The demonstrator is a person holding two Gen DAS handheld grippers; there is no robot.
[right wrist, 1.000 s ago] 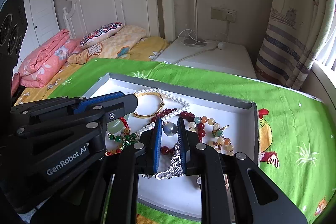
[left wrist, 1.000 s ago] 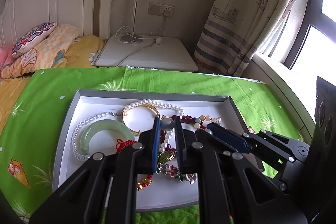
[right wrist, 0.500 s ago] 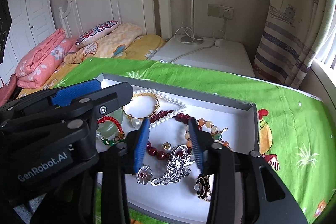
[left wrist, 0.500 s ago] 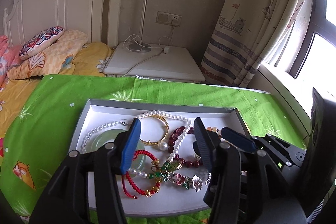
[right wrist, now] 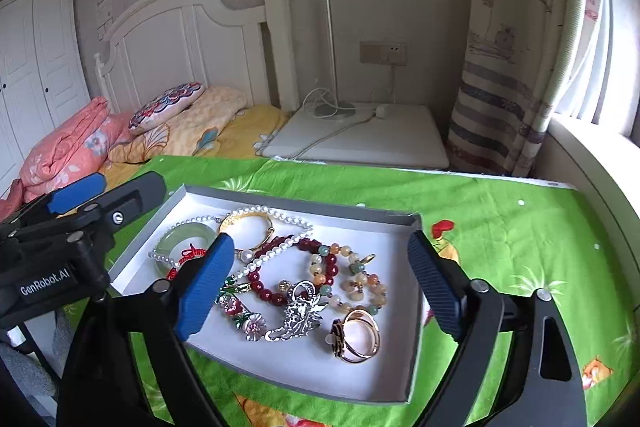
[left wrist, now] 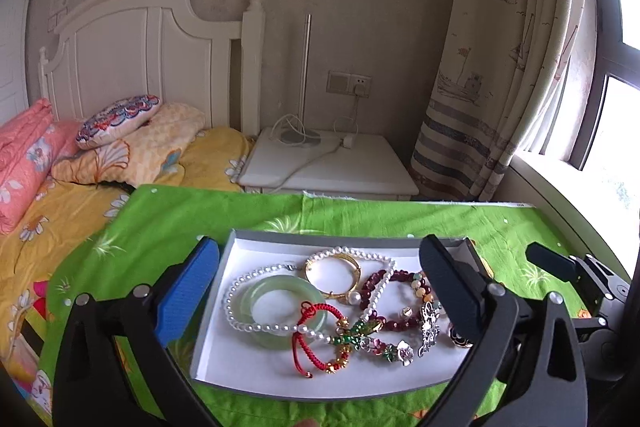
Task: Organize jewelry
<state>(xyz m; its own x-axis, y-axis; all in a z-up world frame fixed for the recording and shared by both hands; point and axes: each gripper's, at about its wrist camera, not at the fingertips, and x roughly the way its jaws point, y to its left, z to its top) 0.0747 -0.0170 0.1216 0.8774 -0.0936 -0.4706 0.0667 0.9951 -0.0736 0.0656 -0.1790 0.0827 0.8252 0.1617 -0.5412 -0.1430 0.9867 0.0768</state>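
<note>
A shallow white tray with a grey rim (left wrist: 212,307) (right wrist: 416,291) lies on the green cloth and holds a tangle of jewelry. In it are a jade bangle (left wrist: 280,283), a pearl necklace (left wrist: 240,283), a gold bangle (left wrist: 310,267), a red cord bracelet (left wrist: 304,347), dark red beads (right wrist: 264,287), a silver brooch (right wrist: 300,311) and a gold ring (right wrist: 356,339). My left gripper (left wrist: 320,247) hovers above the tray's near side, its jaws opening wide, pads touching nothing. My right gripper (right wrist: 320,243) hangs beside it, jaws likewise opening, with nothing gripped.
The green patterned cloth (left wrist: 160,219) covers the work surface. Behind it stand a bed with pillows (left wrist: 120,115), a white nightstand (left wrist: 332,171) with a lamp and cable, and a striped curtain (left wrist: 480,107) by the window.
Both grippers went from shut, low over the jewelry, to wide open. Both drew back and rose, so the whole tray now shows between their fingers.
</note>
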